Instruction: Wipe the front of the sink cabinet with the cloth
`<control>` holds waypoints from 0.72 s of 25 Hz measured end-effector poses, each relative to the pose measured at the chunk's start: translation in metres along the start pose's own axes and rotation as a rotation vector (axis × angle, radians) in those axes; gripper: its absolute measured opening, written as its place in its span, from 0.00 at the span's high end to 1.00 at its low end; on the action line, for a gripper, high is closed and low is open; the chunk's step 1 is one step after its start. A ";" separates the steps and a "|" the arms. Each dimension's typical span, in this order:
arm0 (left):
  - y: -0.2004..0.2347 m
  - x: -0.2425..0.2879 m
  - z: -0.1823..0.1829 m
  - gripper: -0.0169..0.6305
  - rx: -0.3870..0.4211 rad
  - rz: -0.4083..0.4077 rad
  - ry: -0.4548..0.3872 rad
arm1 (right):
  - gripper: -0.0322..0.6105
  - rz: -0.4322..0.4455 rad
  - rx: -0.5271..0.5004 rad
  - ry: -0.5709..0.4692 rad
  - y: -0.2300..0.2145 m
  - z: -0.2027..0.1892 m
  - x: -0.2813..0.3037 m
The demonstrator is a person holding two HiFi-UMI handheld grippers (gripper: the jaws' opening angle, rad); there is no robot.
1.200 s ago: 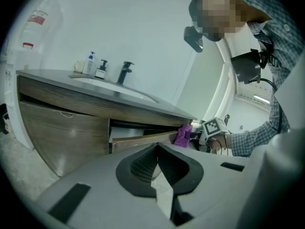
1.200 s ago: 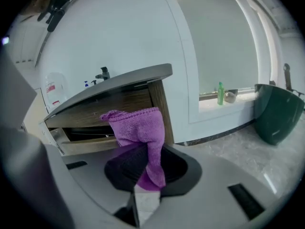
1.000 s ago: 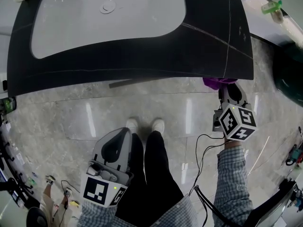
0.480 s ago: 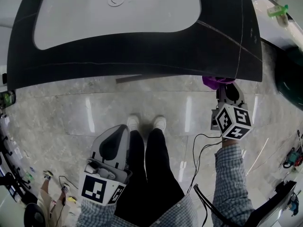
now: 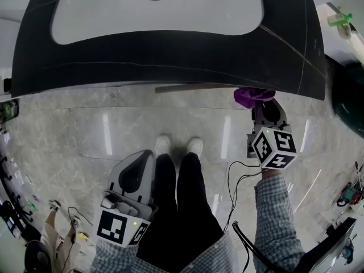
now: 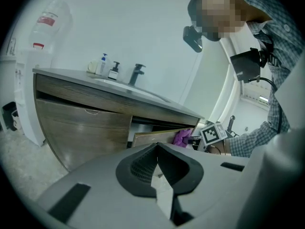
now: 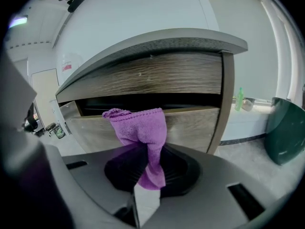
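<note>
My right gripper (image 5: 263, 102) is shut on a purple cloth (image 5: 249, 96) right under the dark counter's front edge. In the right gripper view the purple cloth (image 7: 143, 136) bunches up out of the jaws against the wood-grain drawer front (image 7: 190, 125) of the sink cabinet. The left gripper (image 5: 138, 168) hangs low beside the person's legs, shut with nothing in it. In the left gripper view the cabinet front (image 6: 81, 130) stands ahead, and the cloth (image 6: 181, 137) and the right gripper's marker cube (image 6: 213, 133) show at a drawer that stands ajar (image 6: 152, 137).
A white basin (image 5: 159, 10) sits in the dark counter (image 5: 170, 61) above the marble floor (image 5: 85, 129). A dark green bin (image 7: 286, 128) stands at the right. Bottles and a tap (image 6: 136, 74) stand on the counter. The person's white shoes (image 5: 179, 147) point at the cabinet.
The right gripper with the cloth has slid left along the cabinet front. The head view has shifted, so the counter sits lower in frame. The left gripper has stayed put.
</note>
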State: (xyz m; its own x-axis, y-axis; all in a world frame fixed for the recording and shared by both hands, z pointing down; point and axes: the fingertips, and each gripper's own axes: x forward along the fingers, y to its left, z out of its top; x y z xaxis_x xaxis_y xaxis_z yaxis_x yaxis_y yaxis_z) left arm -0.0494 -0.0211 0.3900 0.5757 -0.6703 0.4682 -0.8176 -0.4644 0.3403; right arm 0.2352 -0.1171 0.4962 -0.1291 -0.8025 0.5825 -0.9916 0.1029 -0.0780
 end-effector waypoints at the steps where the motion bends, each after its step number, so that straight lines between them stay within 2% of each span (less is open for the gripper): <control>1: 0.003 -0.003 0.000 0.96 -0.002 0.005 -0.002 | 0.83 0.012 -0.004 0.000 0.007 0.000 0.001; 18: 0.038 -0.039 -0.005 0.96 -0.036 0.076 -0.035 | 0.83 0.220 -0.068 0.009 0.129 -0.003 0.015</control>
State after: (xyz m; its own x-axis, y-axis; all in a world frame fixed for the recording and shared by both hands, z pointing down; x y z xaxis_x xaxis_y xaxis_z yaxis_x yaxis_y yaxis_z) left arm -0.1028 -0.0089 0.3888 0.5109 -0.7230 0.4650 -0.8575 -0.3907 0.3348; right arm 0.1051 -0.1139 0.4974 -0.3422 -0.7514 0.5642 -0.9374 0.3144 -0.1497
